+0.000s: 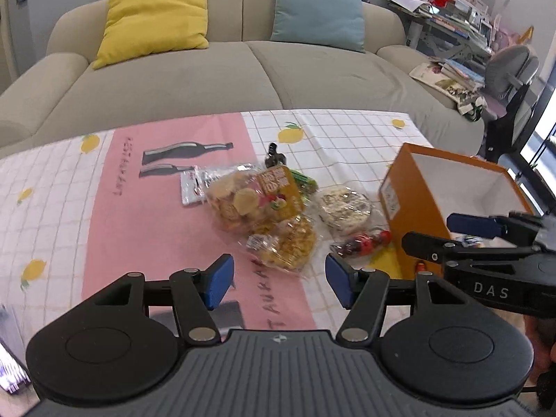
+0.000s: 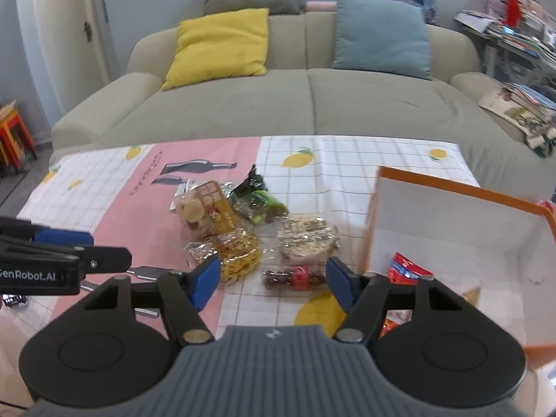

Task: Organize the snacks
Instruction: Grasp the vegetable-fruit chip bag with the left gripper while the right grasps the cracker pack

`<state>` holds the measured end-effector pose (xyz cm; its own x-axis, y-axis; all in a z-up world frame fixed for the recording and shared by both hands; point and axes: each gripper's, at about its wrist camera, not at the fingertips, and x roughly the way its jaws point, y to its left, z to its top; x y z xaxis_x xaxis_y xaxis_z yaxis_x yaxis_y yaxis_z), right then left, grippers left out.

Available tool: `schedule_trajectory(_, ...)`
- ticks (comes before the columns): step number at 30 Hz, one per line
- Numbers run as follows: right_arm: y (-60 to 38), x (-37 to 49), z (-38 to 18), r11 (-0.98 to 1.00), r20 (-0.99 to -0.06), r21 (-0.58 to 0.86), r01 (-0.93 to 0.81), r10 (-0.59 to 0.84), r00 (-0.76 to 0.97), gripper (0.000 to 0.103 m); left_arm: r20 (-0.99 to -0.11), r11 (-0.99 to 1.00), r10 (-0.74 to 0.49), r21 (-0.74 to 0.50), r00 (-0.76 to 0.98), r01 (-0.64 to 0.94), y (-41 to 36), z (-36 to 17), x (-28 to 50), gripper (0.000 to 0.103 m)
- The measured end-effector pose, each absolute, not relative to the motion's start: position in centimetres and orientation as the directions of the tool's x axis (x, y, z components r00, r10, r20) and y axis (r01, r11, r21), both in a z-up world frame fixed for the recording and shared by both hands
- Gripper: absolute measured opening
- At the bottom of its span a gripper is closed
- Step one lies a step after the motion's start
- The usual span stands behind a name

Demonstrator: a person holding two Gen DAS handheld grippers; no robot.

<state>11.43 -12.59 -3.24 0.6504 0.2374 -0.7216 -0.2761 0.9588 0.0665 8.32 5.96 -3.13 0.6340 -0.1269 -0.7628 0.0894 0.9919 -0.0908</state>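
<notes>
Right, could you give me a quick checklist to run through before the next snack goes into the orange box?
1. Left gripper open and empty: ok.
2. Right gripper open and empty: ok.
3. Orange box open at the top, with room inside: ok.
4. Red-wrapped snack lies free in front of the right gripper, nothing on top of it: ok.
5. Waffle pack free to lift: not ok, its far edge lies under the cookie bag.
6. Box steady enough not to slide when loaded: cannot tell.
</notes>
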Motion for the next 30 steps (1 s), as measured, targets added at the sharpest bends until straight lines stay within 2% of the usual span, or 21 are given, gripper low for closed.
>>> schedule_trajectory(4, -11.5, 13.8, -4.1, 0.959, -0.745, 0.045, -0.279, 0.218, 0.631, 0.064, -0.756, 0.987, -0.11, -0.008, 0.645, 0.158, 5.8, -4.0, 10.1, 0.072)
schedule_trajectory(9, -10.7, 16.5, -5.1, 0.959, -0.768, 0.06, -0.276, 0.221, 0.601, 0.064, -0.75, 0.952, -0.058, 0.158, 0.659, 0.264, 5.0, -6.1, 12.1, 0.078)
schedule_trajectory(17, -9.6, 19.3, -7.9, 0.955, -0.815, 0.094, -0.282, 0.237, 0.529, 0.065, -0.73, 0.824, 0.016, 0.397, 0.683, 0.405, 2.8, -9.7, 14.7, 0.079)
schedule_trajectory(26, -9.9, 21.0, -10.1, 0.96, -0.847, 0.127, -0.25, 0.236, 0.477, 0.066, -0.724, 0.722, 0.047, 0.501, 0.688, 0.478, 1.1, -13.2, 17.1, 0.08)
schedule_trajectory(30, -10.0, 21.4, -10.6, 0.961, -0.854, 0.126, -0.245, 0.231, 0.466, 0.07, -0.698, 0.653, 0.079, 0.576, 0.712, 0.492, 0.4, -14.8, 17.2, 0.085)
